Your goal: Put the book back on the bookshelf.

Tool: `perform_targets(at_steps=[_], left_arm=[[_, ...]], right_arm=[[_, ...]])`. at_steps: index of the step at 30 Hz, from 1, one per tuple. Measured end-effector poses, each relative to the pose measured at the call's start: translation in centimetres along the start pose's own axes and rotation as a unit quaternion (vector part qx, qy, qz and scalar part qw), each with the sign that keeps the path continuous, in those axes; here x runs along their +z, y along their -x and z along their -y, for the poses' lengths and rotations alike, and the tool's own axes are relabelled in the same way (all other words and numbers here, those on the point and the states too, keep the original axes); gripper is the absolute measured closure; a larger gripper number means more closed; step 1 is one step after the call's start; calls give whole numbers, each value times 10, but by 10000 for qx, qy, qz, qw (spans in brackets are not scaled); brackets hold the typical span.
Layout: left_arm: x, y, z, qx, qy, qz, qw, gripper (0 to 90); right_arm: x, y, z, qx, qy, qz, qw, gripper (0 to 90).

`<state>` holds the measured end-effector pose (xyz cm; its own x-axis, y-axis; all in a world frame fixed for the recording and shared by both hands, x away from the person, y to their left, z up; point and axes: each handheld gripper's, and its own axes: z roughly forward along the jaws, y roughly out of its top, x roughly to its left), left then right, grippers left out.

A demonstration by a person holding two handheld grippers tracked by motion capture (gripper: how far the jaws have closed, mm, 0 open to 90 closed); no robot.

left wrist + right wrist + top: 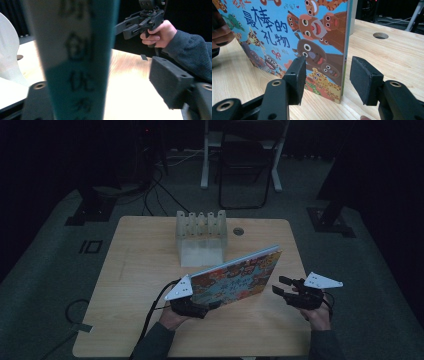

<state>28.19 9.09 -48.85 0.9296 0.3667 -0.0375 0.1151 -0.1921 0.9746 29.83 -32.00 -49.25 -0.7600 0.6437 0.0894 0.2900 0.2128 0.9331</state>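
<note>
Picture book (237,276) with a bright cartoon-animal cover and a teal spine is standing on its bottom edge near the front of the pale wooden table (135,270), just in front of a clear plastic slotted rack (201,237). It is looking like a thin, stiff hardcover, light enough for one grip but glossy, so I judge it is likely to slip or topple unless the pads are pinching flat on the boards near an edge. The left gripper (200,307) is sitting low at the book's near-left corner, the spine running up between its black jaws; the right-hand pad is standing clear of the book, so I am reading that grip as let go, leaving the book barely steadied. The right gripper (280,287) is hovering level just off the book's other end, its jaws standing moderately apart and empty, pointing at the cover's lower corner. Both forearms are coming in low over the near table edge
</note>
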Motion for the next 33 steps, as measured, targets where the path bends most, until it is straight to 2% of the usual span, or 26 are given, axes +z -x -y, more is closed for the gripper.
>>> perform_targets(at_steps=[5, 15, 21, 27, 33], left_arm=[[1, 0, 1, -33, -14, -98, 9999, 243], [1, 0, 4, -68, -1, -91, 9999, 254], [3, -1, 9, -97, 32, -65, 9999, 340], [6, 1, 13, -36, 164, -287, 9994, 461], [8, 0, 14, -106, 263, -302, 9991, 527]], right_arm=[[1, 0, 1, 21, -9, -9, 10000, 464], [2, 1, 2, 39, -5, -13, 10000, 464], [2, 1, 4, 64, -13, -10, 10000, 464], [2, 2, 7, 104, -25, -12, 9999, 464], [0, 2, 9, 116, -39, 15, 9999, 463]])
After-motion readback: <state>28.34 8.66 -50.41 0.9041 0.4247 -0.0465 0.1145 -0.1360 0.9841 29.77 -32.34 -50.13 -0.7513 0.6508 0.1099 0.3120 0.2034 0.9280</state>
